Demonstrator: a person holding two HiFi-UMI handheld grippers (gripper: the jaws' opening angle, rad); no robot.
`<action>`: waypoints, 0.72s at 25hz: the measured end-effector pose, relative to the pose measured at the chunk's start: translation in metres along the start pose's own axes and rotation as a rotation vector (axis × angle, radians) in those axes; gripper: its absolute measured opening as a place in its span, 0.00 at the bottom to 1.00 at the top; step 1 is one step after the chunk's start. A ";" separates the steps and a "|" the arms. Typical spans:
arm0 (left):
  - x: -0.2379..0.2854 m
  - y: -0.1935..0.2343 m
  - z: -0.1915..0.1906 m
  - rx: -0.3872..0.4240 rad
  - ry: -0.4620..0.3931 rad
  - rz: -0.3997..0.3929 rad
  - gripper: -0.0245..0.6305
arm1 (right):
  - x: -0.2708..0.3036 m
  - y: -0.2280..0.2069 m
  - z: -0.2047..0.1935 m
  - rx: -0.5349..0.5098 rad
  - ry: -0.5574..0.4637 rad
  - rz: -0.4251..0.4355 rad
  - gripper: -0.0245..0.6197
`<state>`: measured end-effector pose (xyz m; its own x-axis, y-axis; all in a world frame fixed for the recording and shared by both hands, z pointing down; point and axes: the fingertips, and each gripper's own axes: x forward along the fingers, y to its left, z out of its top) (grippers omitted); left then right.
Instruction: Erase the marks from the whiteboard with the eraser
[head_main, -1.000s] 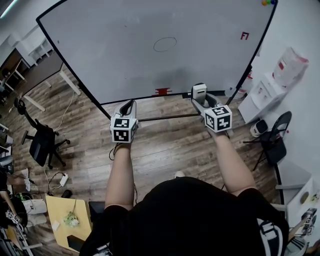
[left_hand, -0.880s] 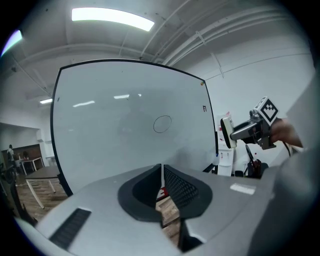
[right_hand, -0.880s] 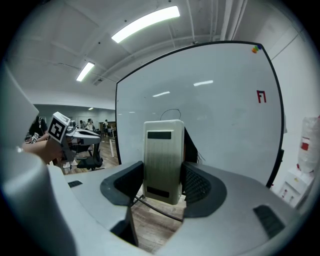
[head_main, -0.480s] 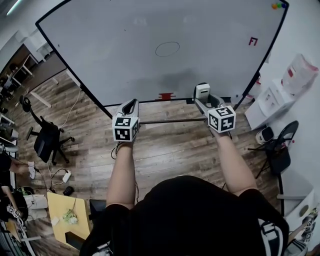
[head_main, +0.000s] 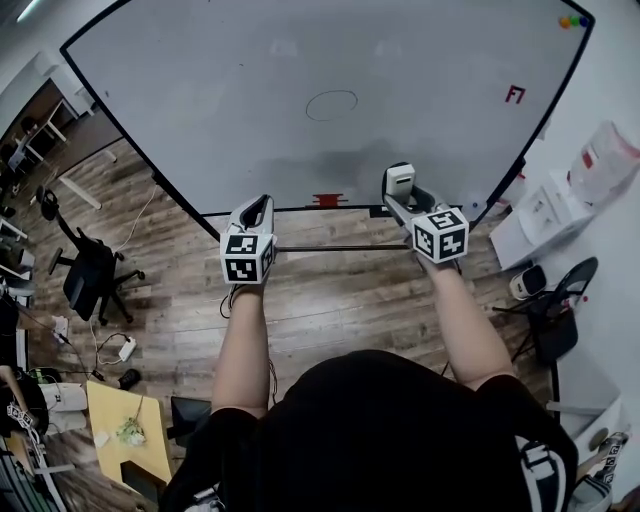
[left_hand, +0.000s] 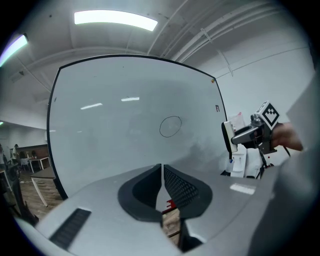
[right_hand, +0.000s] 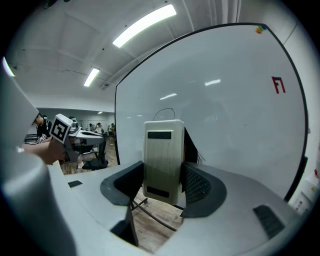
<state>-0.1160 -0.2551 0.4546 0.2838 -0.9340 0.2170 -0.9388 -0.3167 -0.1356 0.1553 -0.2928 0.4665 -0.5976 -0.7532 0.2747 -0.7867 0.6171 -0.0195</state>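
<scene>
An office chair (head_main: 85, 280) stands on the wooden floor (head_main: 330, 290), off the lower left edge of the whiteboard (head_main: 200, 90). The left tongs (head_main: 255, 212) are held in front of the whiteboard's bottom edge, left of its middle. Their jaws are drawn together with only a thin slit between the tips, and nothing is in them.

A thin circle (head_main: 331, 104) is drawn near the middle of the whiteboard. Below it a grey smudge (head_main: 340, 160) spreads across the lower part of the whiteboard. A small red object (head_main: 325, 200) sits at the whiteboard's bottom edge under the smudge; what it is cannot be told.

The right tongs (right_hand: 162, 170) are raised in front of the whiteboard's lower part, right of its middle. They are clamped on the eraser (head_main: 399, 181), a pale oblong block that stands upright between the jaws. The eraser is close to the whiteboard, but whether it touches the surface cannot be told.

A small red mark (head_main: 515, 94) stands near the whiteboard's right edge, well apart from the eraser. Coloured magnets (head_main: 570, 20) cling to the whiteboard's upper right corner.
</scene>
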 end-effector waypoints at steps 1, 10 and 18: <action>0.002 -0.001 0.001 -0.001 -0.003 0.003 0.06 | 0.003 -0.003 0.000 -0.001 0.001 0.005 0.40; -0.002 -0.004 -0.002 -0.006 0.008 0.018 0.06 | 0.002 0.000 0.001 -0.019 0.003 0.023 0.40; -0.006 -0.005 0.006 0.009 -0.002 0.026 0.06 | -0.005 -0.001 0.004 -0.039 0.011 0.021 0.40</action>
<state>-0.1117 -0.2492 0.4481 0.2598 -0.9422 0.2115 -0.9439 -0.2940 -0.1502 0.1583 -0.2910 0.4611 -0.6123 -0.7376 0.2847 -0.7671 0.6414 0.0118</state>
